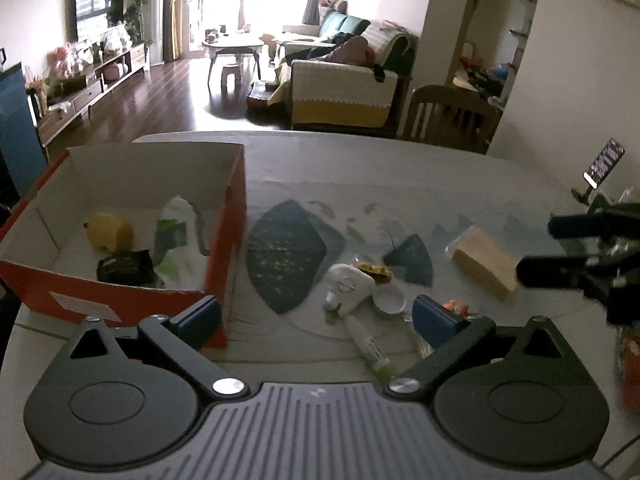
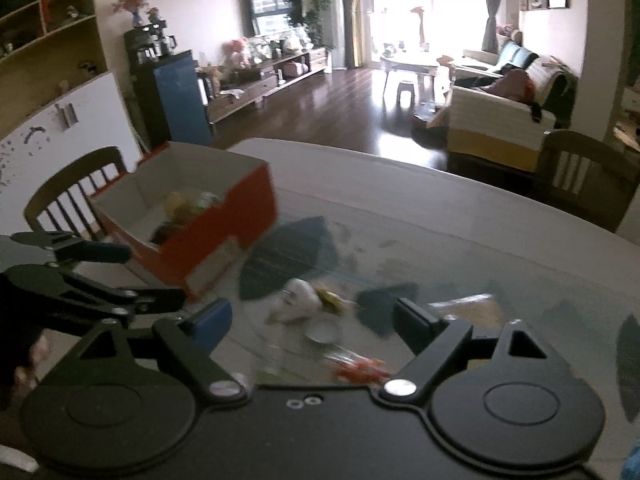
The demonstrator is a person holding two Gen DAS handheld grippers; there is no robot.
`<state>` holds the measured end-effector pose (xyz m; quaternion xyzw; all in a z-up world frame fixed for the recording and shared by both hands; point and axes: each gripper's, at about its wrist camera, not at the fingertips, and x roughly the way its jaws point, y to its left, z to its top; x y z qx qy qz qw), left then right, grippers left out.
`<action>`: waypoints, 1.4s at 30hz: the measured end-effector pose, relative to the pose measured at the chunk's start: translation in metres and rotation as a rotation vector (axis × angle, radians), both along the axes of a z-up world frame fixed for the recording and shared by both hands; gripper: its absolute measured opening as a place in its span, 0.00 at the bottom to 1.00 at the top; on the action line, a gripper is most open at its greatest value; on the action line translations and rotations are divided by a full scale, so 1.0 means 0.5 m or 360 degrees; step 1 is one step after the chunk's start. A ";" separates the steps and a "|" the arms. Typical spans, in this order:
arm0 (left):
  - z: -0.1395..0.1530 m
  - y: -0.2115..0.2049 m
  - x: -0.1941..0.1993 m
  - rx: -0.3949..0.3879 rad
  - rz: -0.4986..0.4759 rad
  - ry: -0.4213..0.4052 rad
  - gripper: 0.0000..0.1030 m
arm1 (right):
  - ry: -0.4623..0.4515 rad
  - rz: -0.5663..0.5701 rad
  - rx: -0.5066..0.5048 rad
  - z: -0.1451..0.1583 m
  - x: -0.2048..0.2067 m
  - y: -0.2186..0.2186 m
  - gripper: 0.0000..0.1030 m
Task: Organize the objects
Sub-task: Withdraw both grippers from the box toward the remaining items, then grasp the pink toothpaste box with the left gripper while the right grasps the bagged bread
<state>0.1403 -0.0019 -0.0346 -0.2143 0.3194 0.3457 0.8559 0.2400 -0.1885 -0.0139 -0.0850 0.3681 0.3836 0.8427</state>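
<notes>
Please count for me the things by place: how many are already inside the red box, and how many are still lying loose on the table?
Inside the red box: 3 (yellow item, black packet, white-green packet)
Loose on the table: 6 (white tooth-shaped item, tube, round tin, tan block, yellow wrapper, orange item)
Total: 9

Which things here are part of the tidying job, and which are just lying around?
Job: red box already holding a yellow item; loose on the table: white tooth-shaped object, tan block, small tube, round lid.

Lying about: propped phone, wooden chair, sofa, TV.
</notes>
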 end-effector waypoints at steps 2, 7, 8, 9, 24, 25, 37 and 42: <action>-0.009 -0.015 0.014 0.0026 -0.0012 0.0022 1.00 | 0.0000 -0.0030 -0.0022 -0.012 0.014 -0.026 0.85; -0.042 -0.032 0.040 0.0003 -0.0037 0.0061 1.00 | 0.0025 -0.0119 -0.0069 -0.047 0.053 -0.087 0.85; -0.049 -0.035 0.044 0.0001 -0.0037 0.0082 1.00 | 0.0031 -0.0135 -0.0078 -0.054 0.061 -0.098 0.85; -0.059 -0.038 0.048 -0.0006 -0.0043 0.0103 1.00 | 0.0036 -0.0148 -0.0086 -0.061 0.068 -0.106 0.85; -0.186 -0.059 0.066 -0.0167 -0.0075 0.0252 1.00 | 0.0120 -0.0250 -0.0276 -0.190 0.189 -0.164 0.85; -0.190 -0.060 0.065 -0.0173 -0.0073 0.0250 1.00 | 0.0126 -0.0241 -0.0292 -0.201 0.196 -0.160 0.85; -0.232 -0.077 0.066 -0.0173 -0.0125 0.0188 1.00 | 0.0177 -0.0144 -0.0424 -0.293 0.255 -0.108 0.85; -0.240 -0.069 0.062 -0.0196 -0.0086 0.0152 0.99 | 0.0174 -0.0112 -0.0433 -0.300 0.266 -0.097 0.85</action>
